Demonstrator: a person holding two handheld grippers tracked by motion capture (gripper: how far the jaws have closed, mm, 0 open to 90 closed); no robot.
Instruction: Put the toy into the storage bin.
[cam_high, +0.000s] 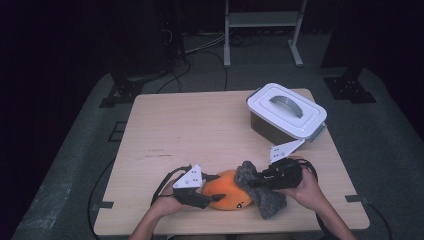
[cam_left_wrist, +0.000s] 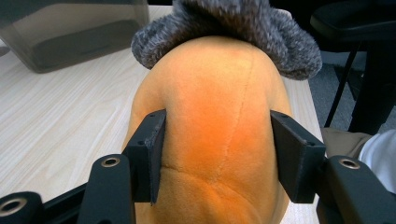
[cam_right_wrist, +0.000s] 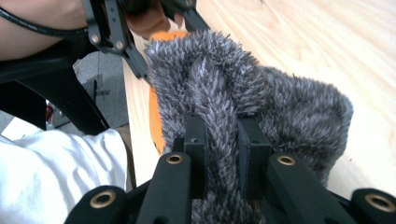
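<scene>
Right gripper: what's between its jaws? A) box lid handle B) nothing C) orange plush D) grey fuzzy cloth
D: in the right gripper view the right gripper pinches a fold of the grey fuzzy cloth, while the orange plush sits between the jaws of the left gripper.

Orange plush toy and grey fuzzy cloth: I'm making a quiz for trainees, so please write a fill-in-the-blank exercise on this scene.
1. The left tongs squeeze the ____ plush toy.
2. The right tongs pinch a fold of the ____ fuzzy cloth.
3. The container at the table's far right has its white lid ____.

Missing words: orange; grey; on
</scene>
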